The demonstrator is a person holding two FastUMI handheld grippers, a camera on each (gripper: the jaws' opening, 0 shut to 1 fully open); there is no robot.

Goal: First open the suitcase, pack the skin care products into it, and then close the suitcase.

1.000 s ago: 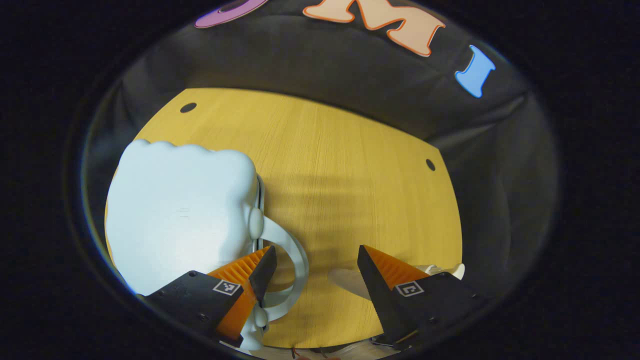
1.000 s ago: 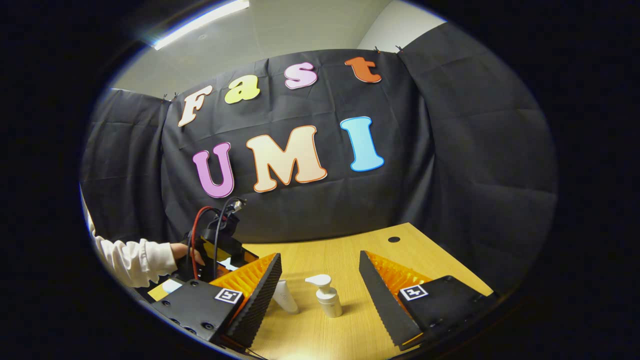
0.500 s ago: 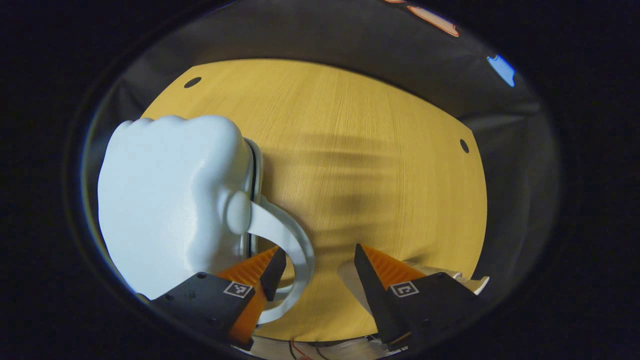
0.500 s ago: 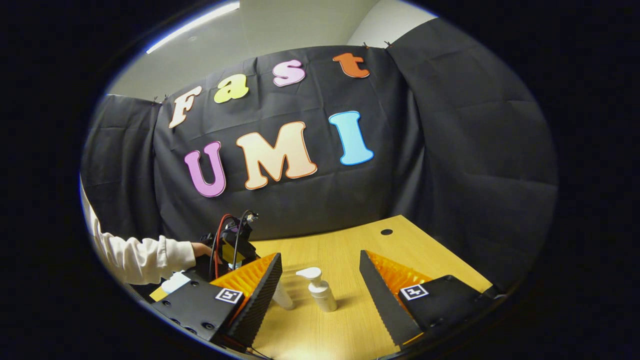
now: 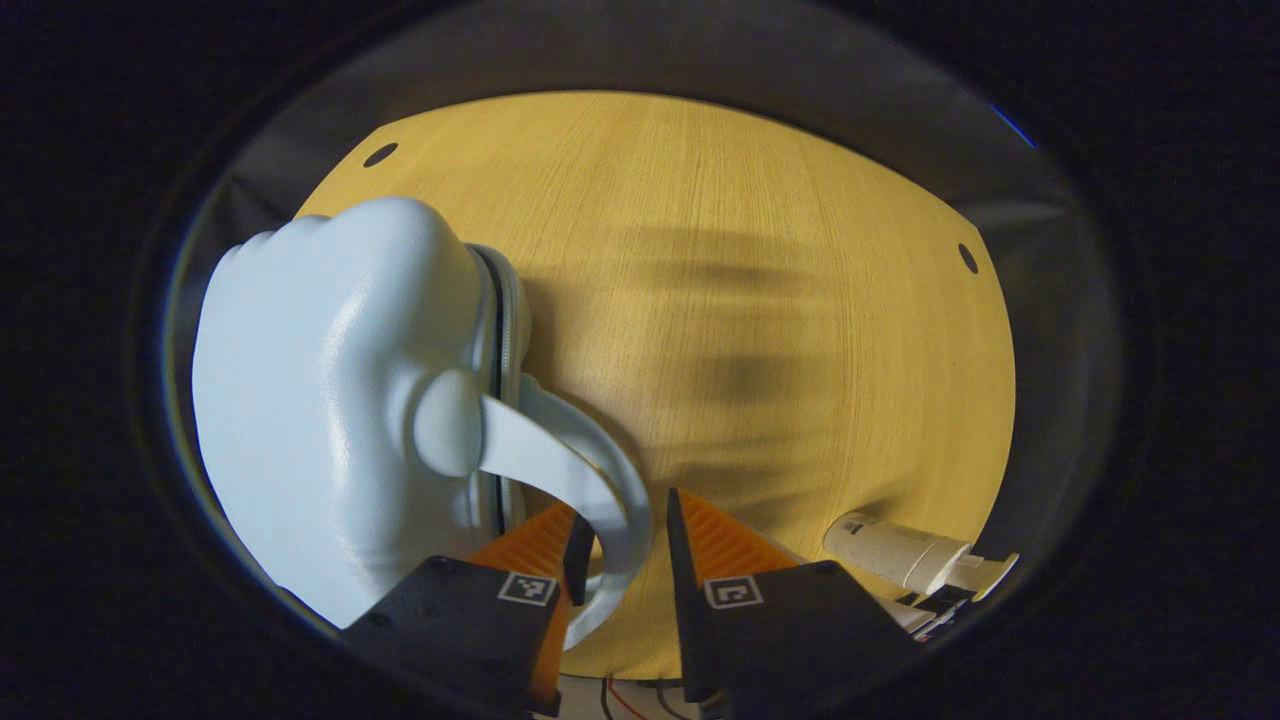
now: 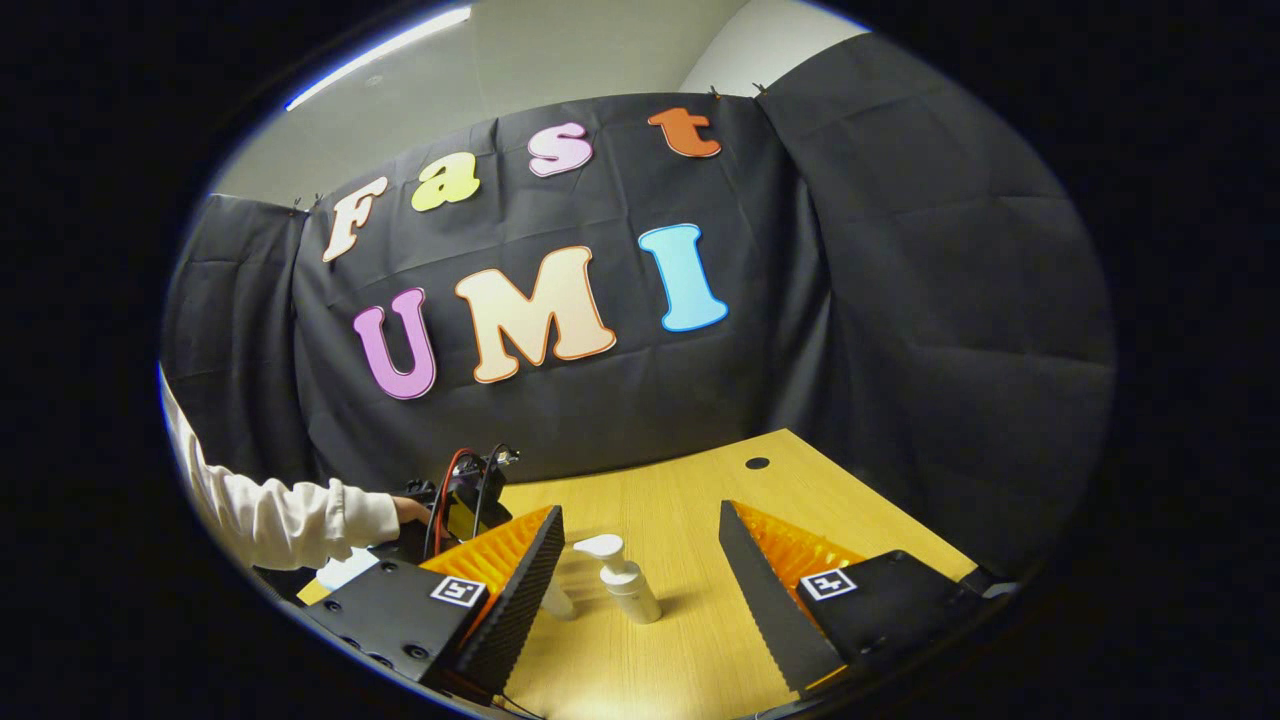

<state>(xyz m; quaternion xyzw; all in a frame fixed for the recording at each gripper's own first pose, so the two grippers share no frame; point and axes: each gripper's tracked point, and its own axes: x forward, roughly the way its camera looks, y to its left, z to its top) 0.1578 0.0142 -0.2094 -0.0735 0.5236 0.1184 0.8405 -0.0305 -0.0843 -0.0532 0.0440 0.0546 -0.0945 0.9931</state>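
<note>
Pale blue suitcase [image 5: 330, 400] lying shut on the wooden table [image 5: 760, 280], zip line closed along its edge, contents hidden. Left gripper [image 5: 622, 545] narrowed around the suitcase's curved handle [image 5: 590, 480], fingers close on either side; firm contact not clear. White pump bottle [image 5: 905, 555] lying on its side near the table's right edge, well apart from the suitcase. Right gripper [image 6: 640, 560] held wide apart, gripping nothing. Beyond it, upright pump bottle [image 6: 620, 580] beside a white tube [image 6: 555, 598], both outside the suitcase. Sleeve [image 6: 290, 515] at far left.
</note>
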